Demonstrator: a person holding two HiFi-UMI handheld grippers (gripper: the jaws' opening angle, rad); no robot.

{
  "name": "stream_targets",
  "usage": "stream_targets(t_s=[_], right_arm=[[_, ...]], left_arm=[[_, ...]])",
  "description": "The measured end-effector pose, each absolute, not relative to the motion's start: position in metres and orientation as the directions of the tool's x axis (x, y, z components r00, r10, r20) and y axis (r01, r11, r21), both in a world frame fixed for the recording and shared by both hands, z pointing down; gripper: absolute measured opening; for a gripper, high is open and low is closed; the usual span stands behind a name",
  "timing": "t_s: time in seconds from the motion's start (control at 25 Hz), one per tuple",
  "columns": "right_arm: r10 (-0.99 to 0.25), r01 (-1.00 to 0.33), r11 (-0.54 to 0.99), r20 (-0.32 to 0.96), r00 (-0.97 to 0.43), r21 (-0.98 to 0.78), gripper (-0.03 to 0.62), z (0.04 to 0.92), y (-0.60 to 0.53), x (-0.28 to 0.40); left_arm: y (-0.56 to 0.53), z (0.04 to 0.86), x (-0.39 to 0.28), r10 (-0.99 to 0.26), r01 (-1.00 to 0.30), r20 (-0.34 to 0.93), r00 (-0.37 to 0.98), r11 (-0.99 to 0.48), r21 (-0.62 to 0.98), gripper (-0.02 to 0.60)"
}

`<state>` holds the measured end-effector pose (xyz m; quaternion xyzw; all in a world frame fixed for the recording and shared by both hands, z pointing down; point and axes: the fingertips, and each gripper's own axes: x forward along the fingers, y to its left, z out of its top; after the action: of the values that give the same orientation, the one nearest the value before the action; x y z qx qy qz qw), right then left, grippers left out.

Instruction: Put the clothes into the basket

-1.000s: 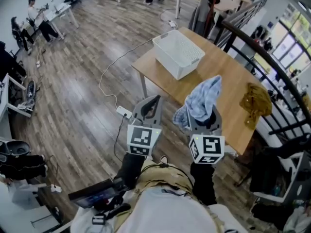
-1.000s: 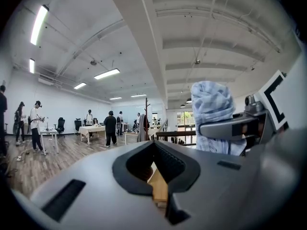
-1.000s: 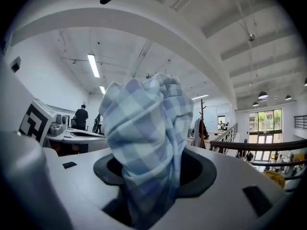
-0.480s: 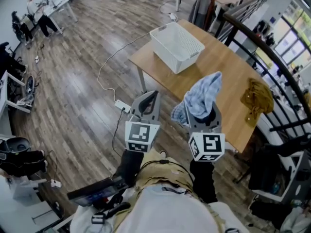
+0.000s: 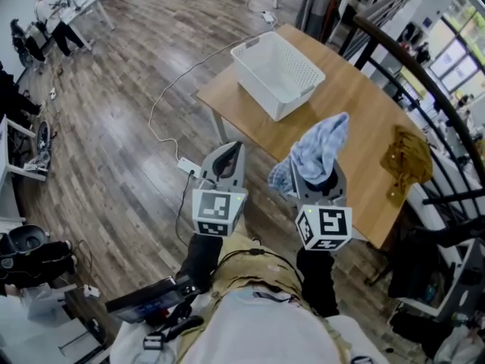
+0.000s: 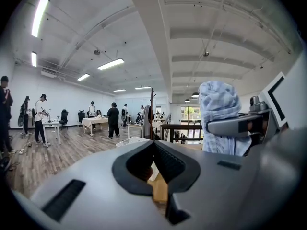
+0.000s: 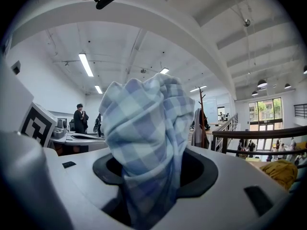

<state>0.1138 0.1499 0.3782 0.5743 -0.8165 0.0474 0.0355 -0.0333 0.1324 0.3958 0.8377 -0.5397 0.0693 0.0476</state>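
**Checked cloth clamped in right gripper, short of the basket**

In the head view, people [image 5: 47,12] are seen at desks in the upper left corner, on a wooden floor. A white cable [image 5: 161,105] is laid across that floor left of centre, ending at a power strip [image 5: 189,171] near the table leg.

Below centre, the left gripper [image 5: 229,160] is held out over the floor, beside the near table edge. In the left gripper view its jaws [image 6: 153,150] are shown together at the tips, with nothing between them.

The table [image 5: 352,105] fills the upper middle and right of the head view. The white basket [image 5: 277,73] is set on its far left corner, open side up, and nothing can be made out inside it. In the left gripper view a part of the basket [image 6: 132,140] shows just beyond the jaws.

Right of the left gripper, the right gripper [image 5: 318,179] is raised over the near table edge. Its jaws are clamped on a blue checked cloth [image 5: 318,150], which is bunched and stands up out of them; a fold hangs down to the left. In the right gripper view the cloth [image 7: 146,123] fills the gap of the gripper [image 7: 153,176]. The cloth is well apart from the basket.

At the right edge of the table a yellow garment [image 5: 405,161] is draped, partly over the side. A dark railing [image 5: 424,74] curves past the table on the far right.
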Motion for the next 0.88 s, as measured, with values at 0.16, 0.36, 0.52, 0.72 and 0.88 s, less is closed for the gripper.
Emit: stream_targets(t_s=[0.16,0.36,0.52,0.72,0.88], right_arm=[[-0.948,-0.954,0.299,0.108,-0.299,-0.02,0.267,0.374,0.092,0.119],[-0.958,-0.964,0.263,0.11,-0.266,-0.043,0.268,0.366,0.009,0.113],[-0.961,-0.968,0.241,0.124,-0.249,-0.075,0.268,0.366,-0.047,0.103],[-0.965,-0.974,0.201,0.149,-0.216,-0.107,0.268,0.367,-0.101,0.096],[-0.96,-0.974,0.201,0.178,-0.217,-0.104,0.268,0.372,-0.122,0.086]], left_arm=[[0.068,0.392,-0.031,-0.886,-0.897,0.151,0.438,-0.441,0.015,0.0],[-0.016,0.385,-0.041,-0.874,-0.887,0.158,0.459,-0.46,0.033,0.0],[-0.073,0.383,-0.05,-0.859,-0.875,0.171,0.483,-0.482,0.046,0.0],[-0.127,0.382,-0.047,-0.823,-0.843,0.193,0.535,-0.535,0.059,0.0],[-0.152,0.388,-0.043,-0.804,-0.829,0.207,0.558,-0.554,0.084,0.0]])
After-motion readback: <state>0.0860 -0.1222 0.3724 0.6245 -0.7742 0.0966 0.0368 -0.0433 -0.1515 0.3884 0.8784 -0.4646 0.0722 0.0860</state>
